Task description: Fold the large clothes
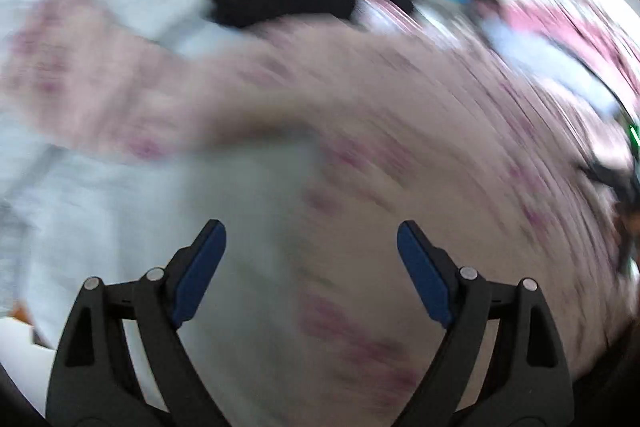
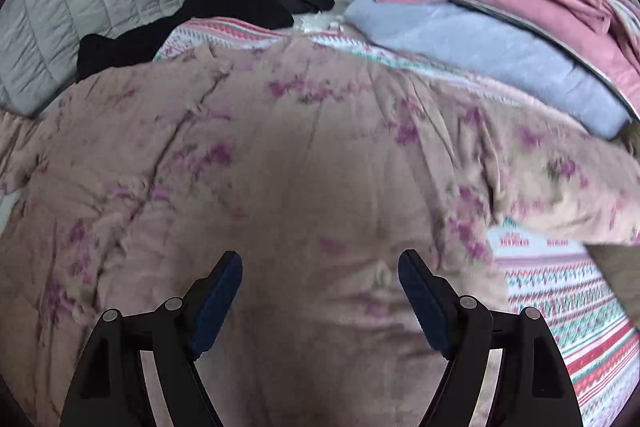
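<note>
My left gripper [image 1: 311, 267] and right gripper [image 2: 320, 291] both gape wide, seemingly empty above the floral garment [image 2: 280, 163].

A large pink-beige floral garment [image 2: 280, 163] is seen spread out flat, its padded fabric scattered with purple-magenta blossom sprigs. Most of the near and middle ground of the right wrist view is covered by it, and it is draped over a striped, patterned surface. Shallow creases are shown running from its far edge toward the near side, and one sleeve-like portion is extended to the right (its end is cut off by the picture edge). In the left wrist view the same floral garment [image 1: 400, 131] is heavily blurred; a limb of it is seen stretched toward the left.
</note>
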`<action>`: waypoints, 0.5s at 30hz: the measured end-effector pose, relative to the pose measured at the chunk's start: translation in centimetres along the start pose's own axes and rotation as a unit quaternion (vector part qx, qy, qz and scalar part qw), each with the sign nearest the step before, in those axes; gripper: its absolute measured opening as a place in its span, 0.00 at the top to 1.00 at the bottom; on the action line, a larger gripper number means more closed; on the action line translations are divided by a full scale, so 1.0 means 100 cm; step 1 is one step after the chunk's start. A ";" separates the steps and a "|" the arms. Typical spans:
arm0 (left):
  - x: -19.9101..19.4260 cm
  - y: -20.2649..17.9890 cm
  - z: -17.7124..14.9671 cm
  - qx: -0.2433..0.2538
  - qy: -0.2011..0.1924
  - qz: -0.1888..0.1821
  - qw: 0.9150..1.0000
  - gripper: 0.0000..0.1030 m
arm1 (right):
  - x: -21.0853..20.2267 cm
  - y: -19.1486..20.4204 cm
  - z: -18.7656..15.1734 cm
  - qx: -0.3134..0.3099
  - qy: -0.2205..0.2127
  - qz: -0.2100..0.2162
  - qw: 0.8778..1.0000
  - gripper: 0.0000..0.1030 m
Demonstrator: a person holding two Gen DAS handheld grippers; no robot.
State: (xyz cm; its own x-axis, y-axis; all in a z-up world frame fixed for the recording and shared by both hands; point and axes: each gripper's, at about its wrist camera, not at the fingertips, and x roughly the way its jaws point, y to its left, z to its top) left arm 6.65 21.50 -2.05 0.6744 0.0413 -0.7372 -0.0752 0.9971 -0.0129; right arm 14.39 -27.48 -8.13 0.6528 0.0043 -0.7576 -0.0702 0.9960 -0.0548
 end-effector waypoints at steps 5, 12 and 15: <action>-0.013 0.083 0.027 -0.096 -0.074 0.098 0.988 0.15 | 0.006 0.009 0.007 -0.006 0.007 0.014 1.000 0.21; -0.012 0.125 0.041 -0.150 -0.136 0.136 0.970 0.15 | 0.008 0.013 0.009 -0.015 0.006 0.017 1.000 0.21; -0.003 0.143 0.051 -0.155 -0.142 0.184 0.960 0.15 | 0.007 0.011 0.009 -0.008 0.004 0.026 1.000 0.21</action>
State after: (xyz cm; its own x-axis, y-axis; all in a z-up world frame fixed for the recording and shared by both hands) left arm 9.09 36.05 1.41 0.7299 0.4470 -0.5171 -0.5321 0.8465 -0.0193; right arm 15.42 -26.33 -8.10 0.6425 0.0545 -0.7644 -0.1159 0.9929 -0.0267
